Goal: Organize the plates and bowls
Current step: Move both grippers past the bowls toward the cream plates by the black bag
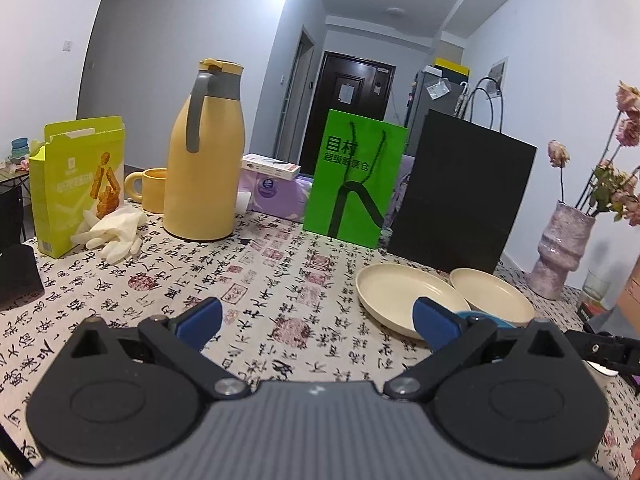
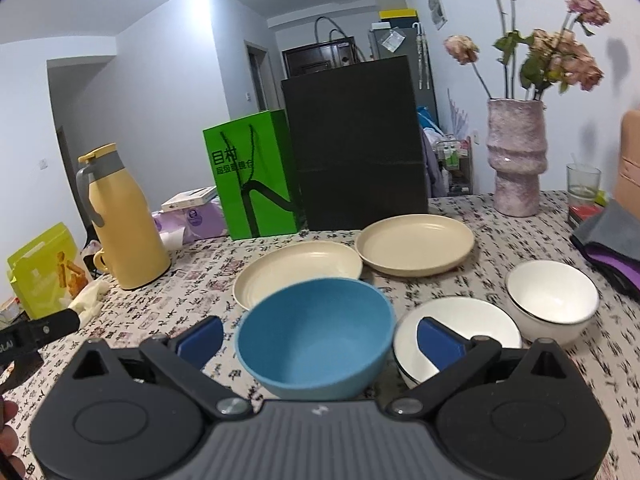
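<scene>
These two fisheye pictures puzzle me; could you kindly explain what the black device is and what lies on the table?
A person carries a hand-held gripper in each hand, each with a camera looking along its blue-padded fingers. The left hand-held gripper is open over bare tablecloth. The right hand-held gripper is open around a blue bowl, not gripping it. Also there: two cream plates, two white bowls, a yellow thermos. Nothing is held.
</scene>
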`<act>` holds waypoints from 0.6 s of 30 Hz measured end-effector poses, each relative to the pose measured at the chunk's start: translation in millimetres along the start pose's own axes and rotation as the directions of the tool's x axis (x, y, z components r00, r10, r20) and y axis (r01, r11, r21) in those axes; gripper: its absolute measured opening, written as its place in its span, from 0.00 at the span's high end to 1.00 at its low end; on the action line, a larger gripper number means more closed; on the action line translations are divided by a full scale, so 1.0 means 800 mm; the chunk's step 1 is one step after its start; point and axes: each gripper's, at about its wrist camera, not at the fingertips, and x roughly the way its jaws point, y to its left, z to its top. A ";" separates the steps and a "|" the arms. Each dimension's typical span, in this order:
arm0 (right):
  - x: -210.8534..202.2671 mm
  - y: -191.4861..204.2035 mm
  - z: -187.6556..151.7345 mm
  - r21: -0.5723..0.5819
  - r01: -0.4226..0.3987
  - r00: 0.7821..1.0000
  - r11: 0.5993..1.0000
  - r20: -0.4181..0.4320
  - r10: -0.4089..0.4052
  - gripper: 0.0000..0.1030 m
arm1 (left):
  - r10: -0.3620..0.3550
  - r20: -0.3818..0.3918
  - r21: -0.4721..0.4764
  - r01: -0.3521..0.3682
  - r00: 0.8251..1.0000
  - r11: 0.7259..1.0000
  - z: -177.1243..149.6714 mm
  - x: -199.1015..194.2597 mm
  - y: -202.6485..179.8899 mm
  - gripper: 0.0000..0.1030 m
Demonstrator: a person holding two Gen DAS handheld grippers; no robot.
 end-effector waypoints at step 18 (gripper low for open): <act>0.080 0.057 0.047 -0.076 -0.019 0.999 0.997 -0.030 0.017 0.00 | 0.025 0.000 -0.065 -0.025 1.000 0.998 0.049 0.064 0.035 0.00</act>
